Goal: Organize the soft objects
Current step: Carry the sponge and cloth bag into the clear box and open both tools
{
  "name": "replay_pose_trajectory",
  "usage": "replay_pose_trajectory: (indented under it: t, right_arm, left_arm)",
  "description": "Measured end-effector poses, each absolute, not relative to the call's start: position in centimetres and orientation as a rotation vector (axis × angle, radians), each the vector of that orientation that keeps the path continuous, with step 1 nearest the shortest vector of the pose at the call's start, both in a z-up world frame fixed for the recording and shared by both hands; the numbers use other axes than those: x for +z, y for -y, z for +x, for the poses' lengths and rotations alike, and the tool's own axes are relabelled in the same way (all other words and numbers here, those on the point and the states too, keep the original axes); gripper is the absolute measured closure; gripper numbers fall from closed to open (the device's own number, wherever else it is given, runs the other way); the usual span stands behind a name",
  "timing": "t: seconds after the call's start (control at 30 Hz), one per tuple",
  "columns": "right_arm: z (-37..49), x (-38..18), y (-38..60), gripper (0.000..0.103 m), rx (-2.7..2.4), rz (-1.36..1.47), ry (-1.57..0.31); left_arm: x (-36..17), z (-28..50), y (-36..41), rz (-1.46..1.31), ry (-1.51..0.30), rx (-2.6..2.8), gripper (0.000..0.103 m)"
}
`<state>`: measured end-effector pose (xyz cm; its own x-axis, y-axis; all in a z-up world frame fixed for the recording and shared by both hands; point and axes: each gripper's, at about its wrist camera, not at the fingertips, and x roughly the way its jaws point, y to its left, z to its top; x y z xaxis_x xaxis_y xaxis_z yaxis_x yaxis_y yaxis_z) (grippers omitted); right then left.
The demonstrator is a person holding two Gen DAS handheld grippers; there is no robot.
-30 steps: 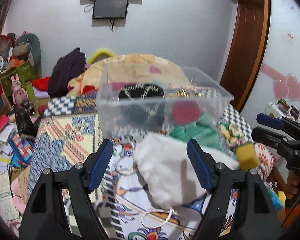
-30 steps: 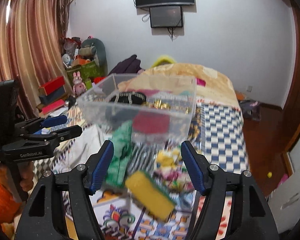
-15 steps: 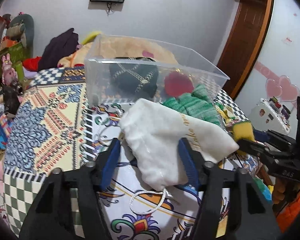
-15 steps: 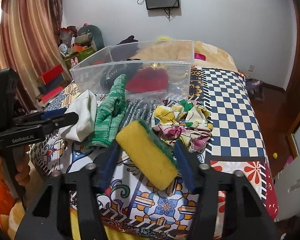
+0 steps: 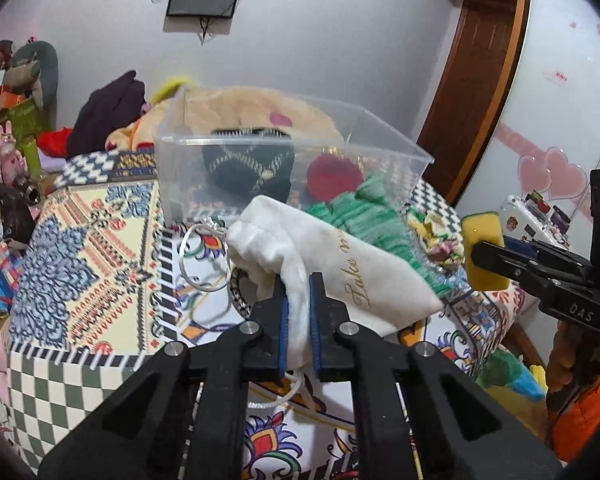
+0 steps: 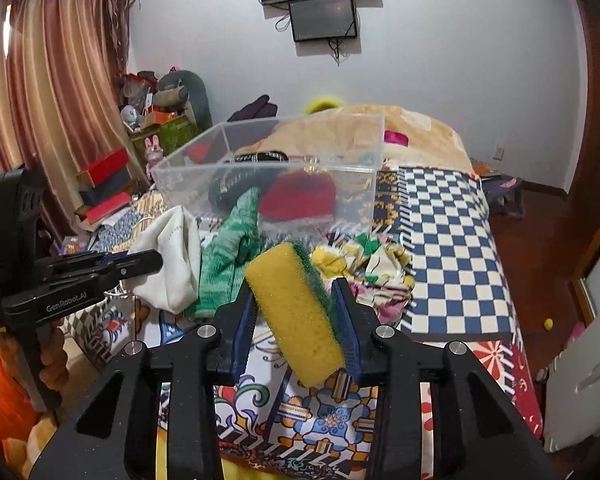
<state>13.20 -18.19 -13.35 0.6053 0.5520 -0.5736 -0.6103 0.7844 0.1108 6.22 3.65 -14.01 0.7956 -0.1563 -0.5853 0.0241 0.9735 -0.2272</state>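
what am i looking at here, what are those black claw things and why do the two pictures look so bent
Those black claws are hand-held two-finger grippers, one in each of a person's hands; no robot arm is involved. Each carries a wide-angle fisheye camera looking forward along its fingers, which bends the room.

In the left wrist view, the left gripper is shut on a white drawstring cloth pouch with gold lettering. In the right wrist view, the right gripper is shut on a yellow sponge with a green scouring side. Each camera also catches the other gripper off to one side.

All of this is over a bed with a colourful patterned cover. On it stand a clear plastic box holding a black item and a red one, plus a green knitted cloth and a floral fabric piece in front.
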Motion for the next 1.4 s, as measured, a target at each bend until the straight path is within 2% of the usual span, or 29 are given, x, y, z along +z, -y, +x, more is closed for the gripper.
replay_pose_trajectory:
  t: [0.4, 0.77, 1.03, 1.4]
  right_arm:
    - [14.7, -9.9, 17.4, 0.069, 0.665, -0.087, -0.542]
    - [17.6, -7.0, 14.9, 0.069, 0.674, -0.055, -0.465]
    - [20.0, -5.9, 12.4, 0.068, 0.669, -0.05, -0.451]
    - [22.7, -6.7, 8.5, 0.068, 0.673, -0.137, -0.505]
  left_arm:
    - [-9.0, 5.3, -4.9, -0.174, -0.505, -0.059, 0.096]
    - [-4.9, 8.1, -6.0, -0.125, -0.395, 0.013, 0.096]
    - [-4.5, 11.5, -6.7, -0.117, -0.393, 0.051, 0.096]
    - [-6.7, 16.5, -7.3, -0.09, -0.487, 0.086, 0.096]
